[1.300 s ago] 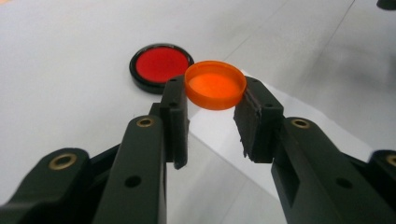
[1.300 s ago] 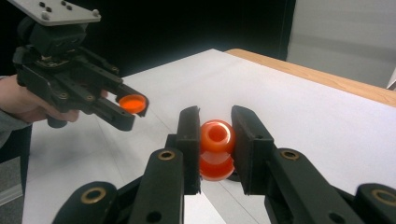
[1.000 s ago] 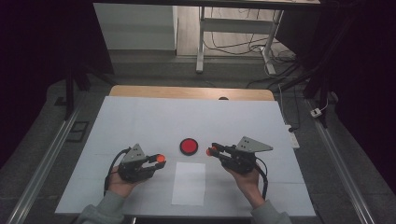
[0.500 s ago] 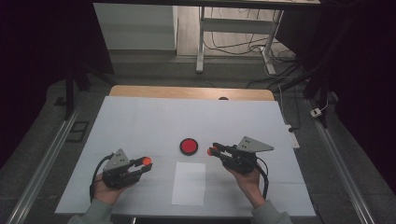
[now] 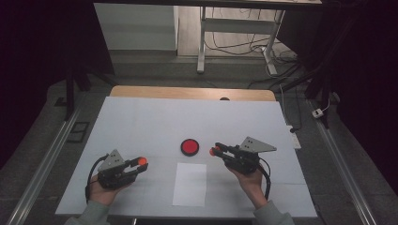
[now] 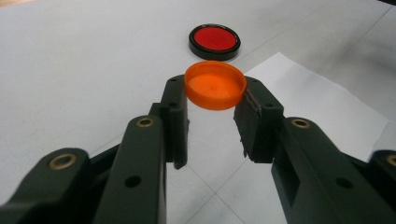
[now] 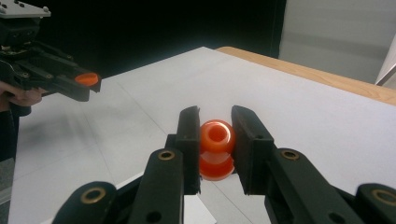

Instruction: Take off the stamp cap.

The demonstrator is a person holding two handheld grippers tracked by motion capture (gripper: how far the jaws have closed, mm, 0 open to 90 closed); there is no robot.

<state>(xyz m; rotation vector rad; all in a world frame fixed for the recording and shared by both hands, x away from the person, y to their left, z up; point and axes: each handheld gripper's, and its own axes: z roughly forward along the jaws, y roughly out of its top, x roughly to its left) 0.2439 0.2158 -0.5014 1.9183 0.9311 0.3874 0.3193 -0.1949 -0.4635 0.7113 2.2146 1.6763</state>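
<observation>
My left gripper point(image 5: 140, 162) point(image 6: 215, 95) is shut on a flat orange cap point(image 6: 215, 87) point(image 5: 141, 161), held level above the white table at the front left. My right gripper point(image 5: 215, 151) point(image 7: 215, 135) is shut on a small orange bottle-like piece point(image 7: 216, 148) point(image 5: 214, 151), its round mouth facing away from the camera. A red disc with a black rim point(image 5: 190, 146) point(image 6: 214, 41) lies on the table between the two grippers. The left gripper point(image 7: 88, 80) with its cap also appears far left in the right gripper view.
A white sheet of paper point(image 5: 189, 183) point(image 6: 322, 100) lies near the front edge, below the red disc. The white table top point(image 5: 155, 122) ends at a wooden strip point(image 5: 187, 93) at the back. Dark floor, metal rails and cables surround it.
The left hand has moved left and toward the front edge with the orange cap still gripped. The right hand has stayed where it was.
</observation>
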